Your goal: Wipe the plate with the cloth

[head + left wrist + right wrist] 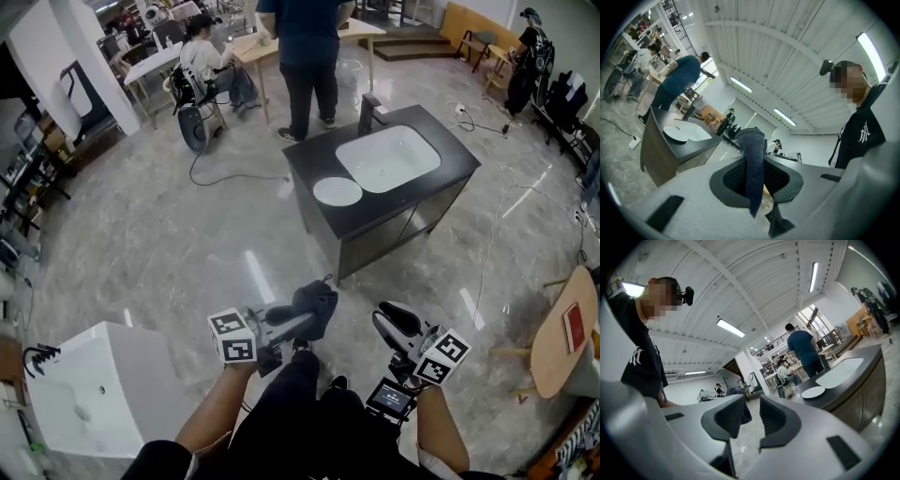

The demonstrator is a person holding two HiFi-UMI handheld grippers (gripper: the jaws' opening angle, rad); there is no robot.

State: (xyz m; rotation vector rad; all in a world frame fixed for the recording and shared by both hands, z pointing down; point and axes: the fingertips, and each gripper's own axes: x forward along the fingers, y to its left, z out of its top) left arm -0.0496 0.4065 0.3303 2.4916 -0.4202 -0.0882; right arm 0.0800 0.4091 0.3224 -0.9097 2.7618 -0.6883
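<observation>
Left tool tight on cloth; right tool parted, empty.

The cloth I'm holding reads as a dark, coarse knit, matt and nubbly. My left gripper has a smooth, matt grey plastic shell, with black ribbed pads that look rubbery. Ahead, the plate is smooth glossy white, like the sink basin. The desk top is matt black. The floor is polished marbled stone, throwing glare.
</observation>
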